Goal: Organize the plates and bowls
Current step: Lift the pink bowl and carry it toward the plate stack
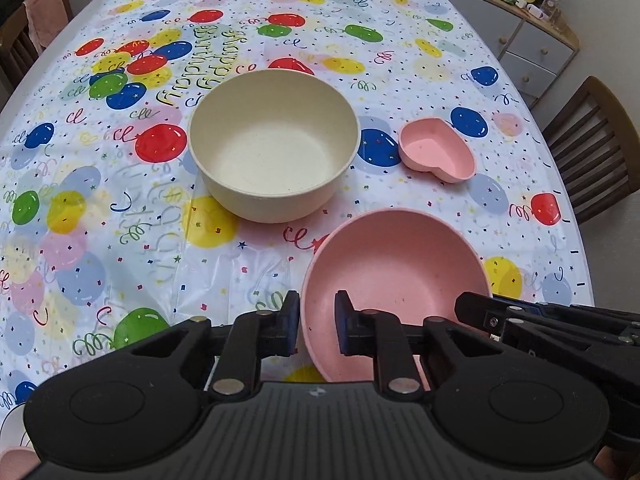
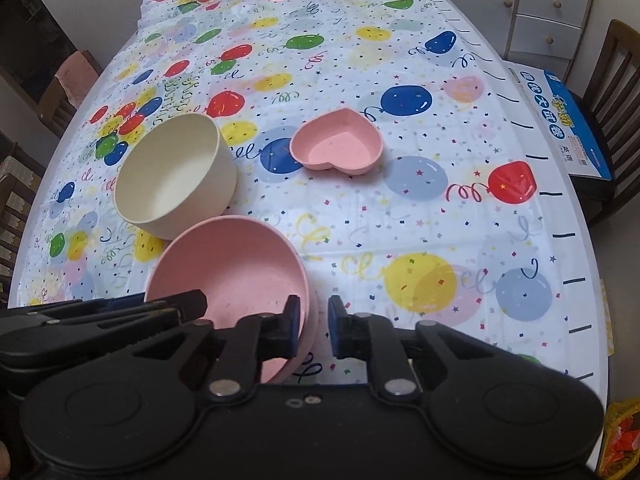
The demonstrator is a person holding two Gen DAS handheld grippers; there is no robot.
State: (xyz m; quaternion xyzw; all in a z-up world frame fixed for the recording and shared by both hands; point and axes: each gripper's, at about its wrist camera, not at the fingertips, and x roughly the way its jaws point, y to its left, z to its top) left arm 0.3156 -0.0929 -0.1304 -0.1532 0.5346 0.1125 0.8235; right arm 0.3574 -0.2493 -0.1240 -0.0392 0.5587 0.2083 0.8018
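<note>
Tongs on both sides pinch the rim of the pink bowl (image 1: 394,280): the left tongs (image 1: 318,324) straddle its near-left wall, one pad outside and one inside, and the right tongs (image 2: 314,328) do the same on its near-right wall. Both pairs are drawn narrow, closed on that thin rim. The bowl sits at the near edge of the desk (image 1: 120,240), just in front of the cream bowl (image 1: 274,144); from the right wrist view its far rim overlaps the cream bowl's base, though I cannot tell if they touch.

As I judge it, the step in hand is the two-sided grasp of the pink bowl, made before lifting it. Nesting seems the likely aim. The cream bowl is deeper, with steep walls, but the pink one looks at least as wide at the rim, so which goes into which is uncertain. The next move calls for an even, level lift with both hands rising together, so the rim does not twist out of either pinch.

Both bowls look like matte, faintly speckled moulded ware, light and rigid. The pink heart dish (image 2: 338,146) stands apart to the right, shallow and flat-bottomed. The glossy plastic tablecloth (image 2: 420,220), printed with balloons, looks slippery and creased.
</note>
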